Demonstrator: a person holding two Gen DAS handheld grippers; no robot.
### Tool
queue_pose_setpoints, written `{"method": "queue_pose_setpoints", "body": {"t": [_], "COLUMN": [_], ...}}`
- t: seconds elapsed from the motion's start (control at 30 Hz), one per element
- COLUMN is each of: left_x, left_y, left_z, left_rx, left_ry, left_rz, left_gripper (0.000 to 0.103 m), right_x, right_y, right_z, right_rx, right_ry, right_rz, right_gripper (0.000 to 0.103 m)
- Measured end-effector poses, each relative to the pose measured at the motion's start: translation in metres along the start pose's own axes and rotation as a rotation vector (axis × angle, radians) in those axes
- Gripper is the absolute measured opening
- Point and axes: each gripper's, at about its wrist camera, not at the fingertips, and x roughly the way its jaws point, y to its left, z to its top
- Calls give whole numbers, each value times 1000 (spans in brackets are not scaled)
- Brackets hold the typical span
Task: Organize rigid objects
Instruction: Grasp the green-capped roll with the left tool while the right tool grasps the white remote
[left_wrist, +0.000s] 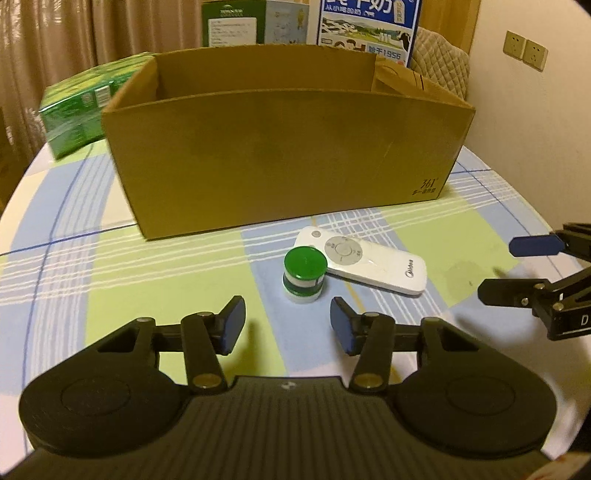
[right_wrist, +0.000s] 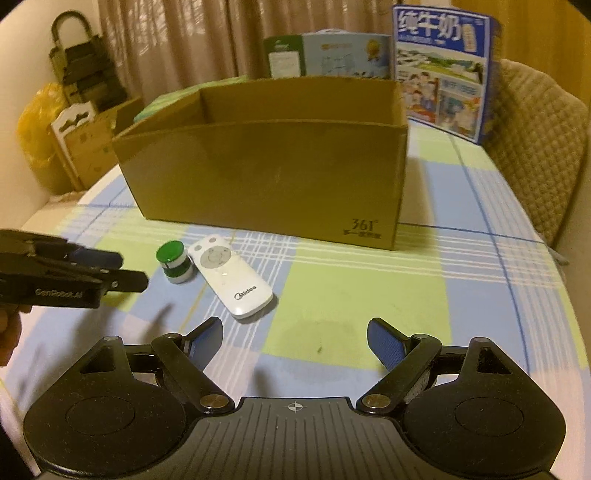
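A small white jar with a green lid (left_wrist: 305, 274) stands on the checked tablecloth, touching a white Midea remote (left_wrist: 364, 265) that lies flat to its right. Behind them stands an open cardboard box (left_wrist: 284, 155). My left gripper (left_wrist: 288, 319) is open and empty, just in front of the jar. In the right wrist view the jar (right_wrist: 174, 263) and remote (right_wrist: 229, 275) lie ahead to the left, the box (right_wrist: 266, 173) behind. My right gripper (right_wrist: 295, 341) is open and empty, hovering over the cloth. The left gripper (right_wrist: 127, 269) shows at the left edge.
A green shrink-wrapped pack (left_wrist: 85, 107) lies left of the box. Milk cartons (right_wrist: 443, 70) stand behind it, a quilted chair back (right_wrist: 535, 155) at the right. The round table's edge (left_wrist: 561, 236) curves on the right. Bags and boxes (right_wrist: 74, 122) sit on the floor to the left.
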Motion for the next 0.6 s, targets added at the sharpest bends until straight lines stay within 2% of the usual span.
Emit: {"method": "queue_pose_setpoints", "body": {"t": [0.33, 0.6], "left_x": [33, 28], "left_y": [-5, 0], "left_z": [10, 10], "left_rx": [50, 38], "left_ry": [-27, -11], "left_rz": [-36, -14], "left_gripper": [25, 24], "right_x": [36, 56], "right_y": [-2, 13], "right_z": [6, 13], "right_rx": [-63, -146], "right_ry": [16, 24], "right_rz": [57, 107], "right_gripper": [83, 81]}}
